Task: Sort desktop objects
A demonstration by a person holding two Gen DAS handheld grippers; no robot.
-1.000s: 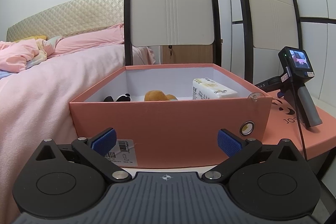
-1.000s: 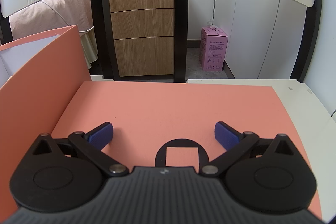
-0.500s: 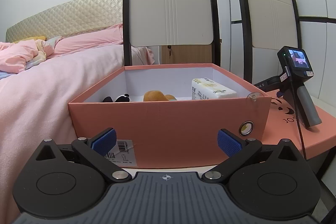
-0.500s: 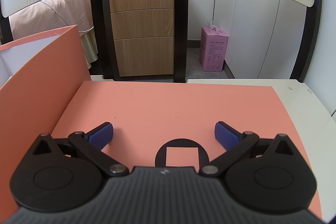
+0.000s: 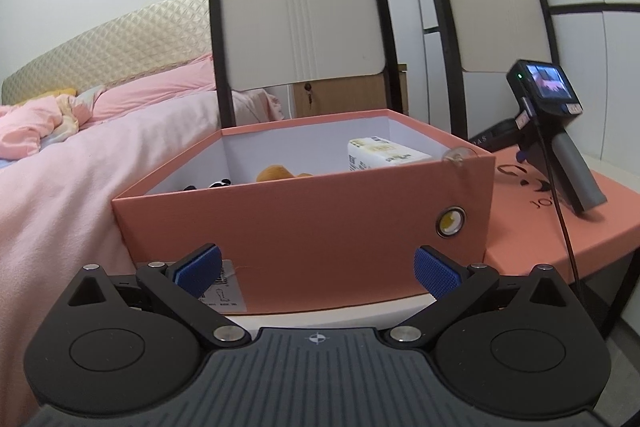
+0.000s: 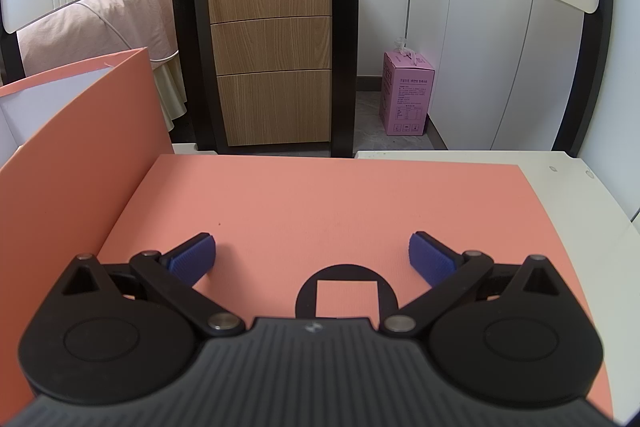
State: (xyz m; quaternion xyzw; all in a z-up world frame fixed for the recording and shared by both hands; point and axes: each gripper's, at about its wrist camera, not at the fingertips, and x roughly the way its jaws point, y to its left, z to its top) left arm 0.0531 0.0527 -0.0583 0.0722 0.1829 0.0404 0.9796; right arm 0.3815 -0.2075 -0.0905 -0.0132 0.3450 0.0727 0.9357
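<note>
The left gripper (image 5: 318, 269) is held low in front of the box (image 5: 304, 223), its fingers spread wide with nothing between them. The box stands open on a white table (image 5: 320, 313), and a barcode label (image 5: 224, 287) is seen at its lower front corner, partly hidden by the left pad (image 5: 199, 269). Inside the box a white packet (image 5: 380, 157) leans at the right, an orange soft toy (image 5: 278, 173) lies in the middle, and a small black-and-white item (image 5: 220, 183), perhaps another toy, is barely seen over the rim. A metal eyelet (image 5: 451, 221) is set in the front wall.

Beside the box, to the right, the lid (image 5: 560, 227) lies flat. The right gripper (image 5: 556, 135) is rested on it, seen from the side with its small screen lit. In the right wrist view its fingers (image 6: 192, 261) are likewise spread apart and empty, just above the lid (image 6: 320, 203), with the box wall (image 6: 80, 155) at the left. Beyond the table two chairs (image 5: 300, 23), a bed (image 5: 80, 155), a wooden drawer unit (image 6: 272, 47) and a pink carton (image 6: 406, 95) on the floor are seen.
</note>
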